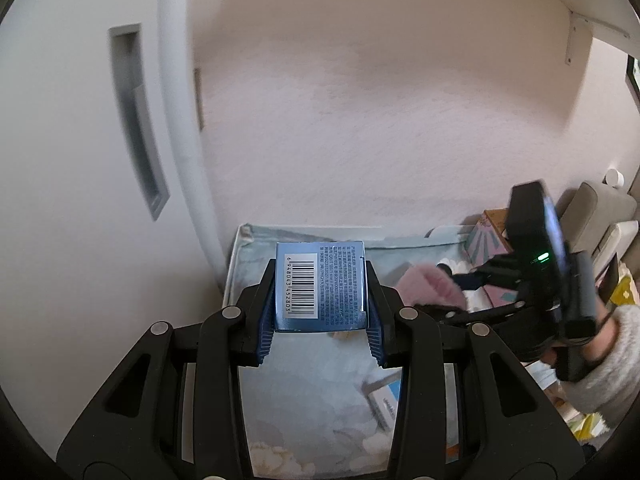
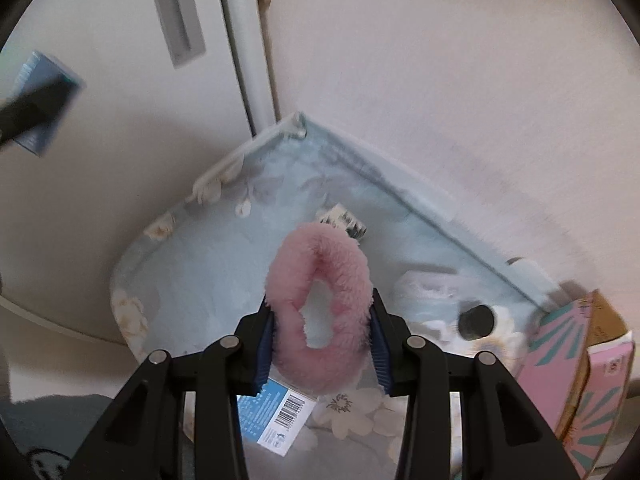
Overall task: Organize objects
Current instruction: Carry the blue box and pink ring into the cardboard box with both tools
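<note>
My left gripper [image 1: 320, 300] is shut on a small blue box [image 1: 320, 286] with a barcode, held up above the table's pale blue floral cloth [image 1: 304, 392]. The box also shows at the far left of the right wrist view [image 2: 40, 100]. My right gripper [image 2: 322, 330] is shut on a fluffy pink scrunchie [image 2: 320, 312], held above the same cloth [image 2: 192, 280]. In the left wrist view the scrunchie [image 1: 432, 286] and the right gripper [image 1: 452, 286] show to the right of the box.
A white door with a recessed handle [image 1: 136, 120] stands left, a pinkish wall behind. On the cloth lie a blue-and-white packet [image 2: 276, 416], a small patterned item [image 2: 344, 220], a white container and a dark round cap [image 2: 476, 320]. Pink-and-teal boxes [image 2: 576, 368] stand right.
</note>
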Motion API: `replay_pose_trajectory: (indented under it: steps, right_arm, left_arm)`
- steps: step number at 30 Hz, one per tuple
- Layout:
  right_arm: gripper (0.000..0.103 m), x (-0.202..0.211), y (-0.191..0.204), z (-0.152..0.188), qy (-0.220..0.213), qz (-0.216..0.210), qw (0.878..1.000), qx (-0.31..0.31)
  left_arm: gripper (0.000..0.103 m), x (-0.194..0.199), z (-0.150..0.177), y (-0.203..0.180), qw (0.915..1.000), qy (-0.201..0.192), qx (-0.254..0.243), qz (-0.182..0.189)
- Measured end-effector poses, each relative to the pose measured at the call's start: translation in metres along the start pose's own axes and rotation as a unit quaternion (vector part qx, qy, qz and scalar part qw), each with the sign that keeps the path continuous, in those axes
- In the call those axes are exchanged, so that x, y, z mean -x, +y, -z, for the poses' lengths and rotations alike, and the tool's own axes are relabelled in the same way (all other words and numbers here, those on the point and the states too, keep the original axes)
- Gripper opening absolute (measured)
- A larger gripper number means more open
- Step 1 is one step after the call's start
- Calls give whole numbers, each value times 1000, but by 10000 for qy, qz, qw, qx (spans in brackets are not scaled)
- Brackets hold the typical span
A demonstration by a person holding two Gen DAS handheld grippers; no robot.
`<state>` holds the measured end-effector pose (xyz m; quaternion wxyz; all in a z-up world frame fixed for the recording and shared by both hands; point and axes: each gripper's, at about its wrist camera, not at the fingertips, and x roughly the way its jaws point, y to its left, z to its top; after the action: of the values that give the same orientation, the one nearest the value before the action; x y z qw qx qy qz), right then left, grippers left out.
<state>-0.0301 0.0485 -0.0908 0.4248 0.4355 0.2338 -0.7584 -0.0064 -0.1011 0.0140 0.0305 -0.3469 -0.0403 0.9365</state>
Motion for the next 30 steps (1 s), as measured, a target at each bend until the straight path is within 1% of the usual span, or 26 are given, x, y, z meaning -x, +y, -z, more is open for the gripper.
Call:
replay_pose_trajectory:
  steps: [2,6,11,16,19,23,30]
  right_arm:
    - [38,16,-4,-4,-106,4,9999,77]
    - [38,46,-19,-11,-323,109,9993,-156]
    - [38,78,-42,-10,-531,404,9967,-465]
    - [38,104,-70,1,-629,719,9921,-814]
    - [38,119,-87,11,-677,923,9880,-1036]
    - [38,139,-109,29,-709,1201,9806,-1381]
    - [38,166,-144,69,-691,1601,9653,-1946]
  left_arm:
    - [34,-5,-6,-4,9999,-9,-67,90]
    - [34,-20,-23,-13,9994,2,-213,287]
    - [34,-36,-45,-35,9971,-10,-473,603]
    - [34,-53,-64,-68,9922,23,-793,966]
    - [34,-67,-73,-94,9876,88,-1027,1183]
    - [34,-85,-80,-132,9795,181,-1369,1467]
    - [34,-118,-89,-198,9618,376,-1869,1967]
